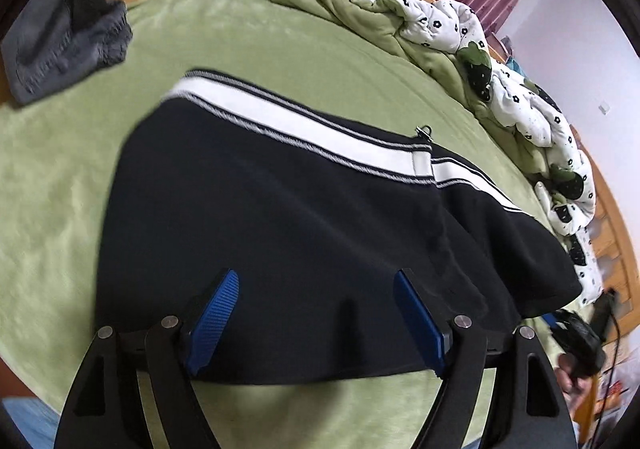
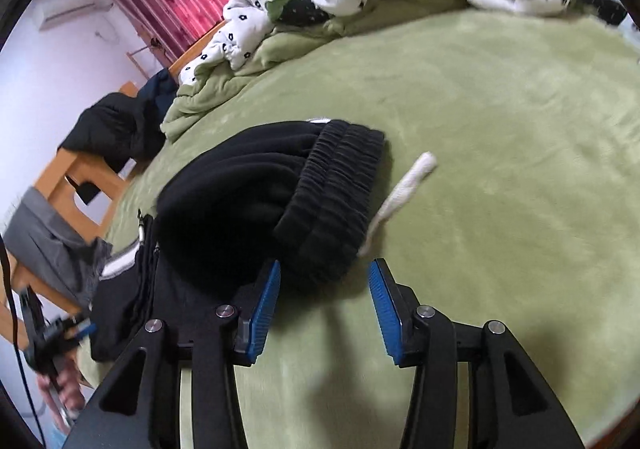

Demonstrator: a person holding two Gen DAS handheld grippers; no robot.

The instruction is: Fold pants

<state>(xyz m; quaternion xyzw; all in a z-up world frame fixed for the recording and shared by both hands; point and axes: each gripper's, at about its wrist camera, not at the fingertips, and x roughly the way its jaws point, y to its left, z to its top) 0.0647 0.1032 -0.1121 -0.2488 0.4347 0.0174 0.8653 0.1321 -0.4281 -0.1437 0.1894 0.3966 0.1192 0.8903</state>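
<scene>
The pants (image 1: 304, 233) lie flat on the green bed (image 1: 280, 45), one lengthwise fold seemingly made. Left tool (image 1: 316, 313) gapes empty over the near edge; right tool (image 2: 324, 301) stands half open (nothing gripped) beside the waistband (image 2: 332, 201). Next, likely pinch both ends and fold across.

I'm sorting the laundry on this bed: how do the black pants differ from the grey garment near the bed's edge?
The black pants lie spread across the green blanket; the grey garment sits bunched at its edge. The black pants carry a white side stripe; the grey garment looks plain. Both have a gathered elastic waistband.
</scene>
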